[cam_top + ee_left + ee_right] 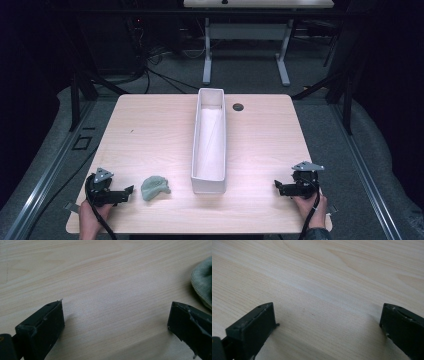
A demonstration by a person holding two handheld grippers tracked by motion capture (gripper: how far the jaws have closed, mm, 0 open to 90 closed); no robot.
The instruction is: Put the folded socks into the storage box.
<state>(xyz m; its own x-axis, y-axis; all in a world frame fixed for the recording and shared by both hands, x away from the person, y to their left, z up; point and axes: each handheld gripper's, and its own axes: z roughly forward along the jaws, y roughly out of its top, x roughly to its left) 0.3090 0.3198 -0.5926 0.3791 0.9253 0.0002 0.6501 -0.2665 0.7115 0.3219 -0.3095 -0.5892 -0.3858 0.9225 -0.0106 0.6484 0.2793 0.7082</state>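
In the middle of the high view we see a long white bin (208, 145) standing on the wooden table (150, 130), its inside bare. Lower left of it lies a crumpled pale green cloth (154, 187), apart from the bin. At lower left the left gripper (129, 192) rests just beside the cloth; its own view shows the jaws spread wide over bare wood. At lower right the right gripper (278, 186) rests likewise, jaws parted and empty.

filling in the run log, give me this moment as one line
left gripper: open, empty, beside green cloth | right gripper: open, empty | white bin: mid-table, empty | table: wood
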